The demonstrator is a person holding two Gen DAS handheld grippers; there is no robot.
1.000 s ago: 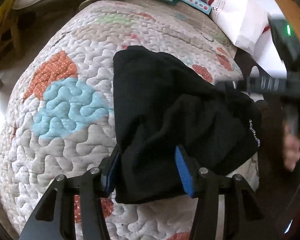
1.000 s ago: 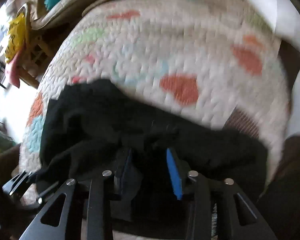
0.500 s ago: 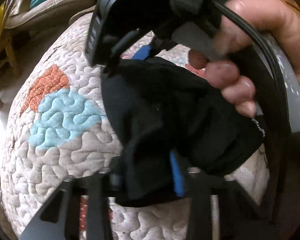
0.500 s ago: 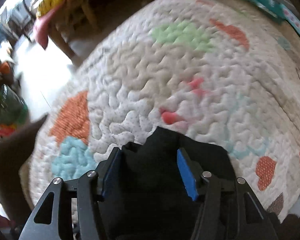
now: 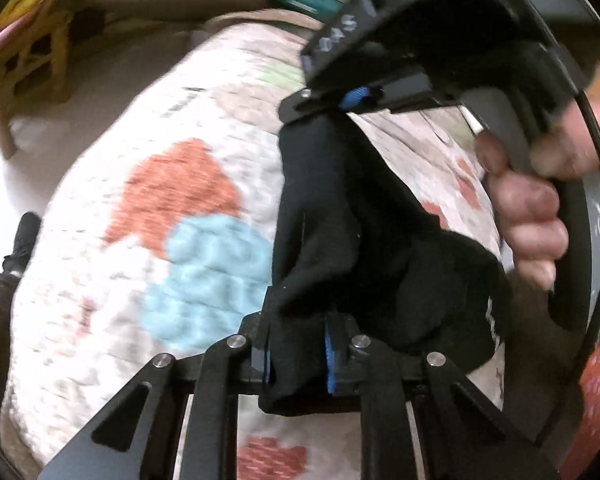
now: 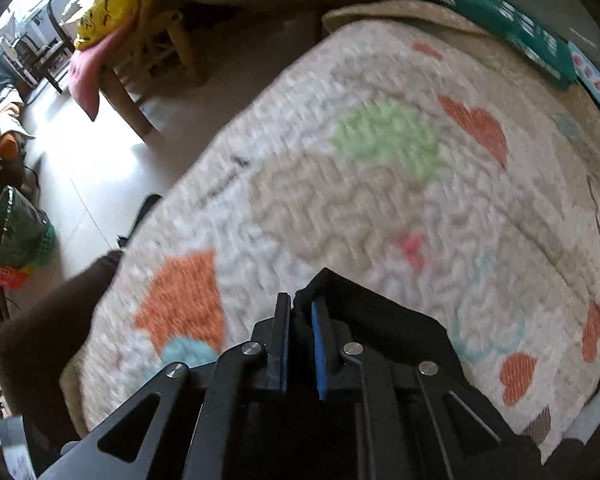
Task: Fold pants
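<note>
While both tools are clamping fabric, the black cloth pants (image 5: 352,248) are hanging bunched above the white quilted bedcover with orange, blue and green patches (image 5: 112,264), stretched between the two grips. The left gripper (image 5: 298,354), seen at the bottom of its own view, is pinching the lower edge of the garment between its blue-padded fingers (image 5: 329,354), which are standing narrow with cloth filling the gap. The right gripper (image 6: 298,344) is holding an upper corner of the pants (image 6: 372,320) in nearly closed fingers; in the left view that same tool (image 5: 354,100) is appearing above, tilted, with the fabric draping down from it. The person's right hand (image 5: 536,216) is wrapping around its black handle. A teal carton (image 6: 492,12) is lying at the far end of the bedcover (image 6: 340,208). Motion blur is softening most detail.
</note>
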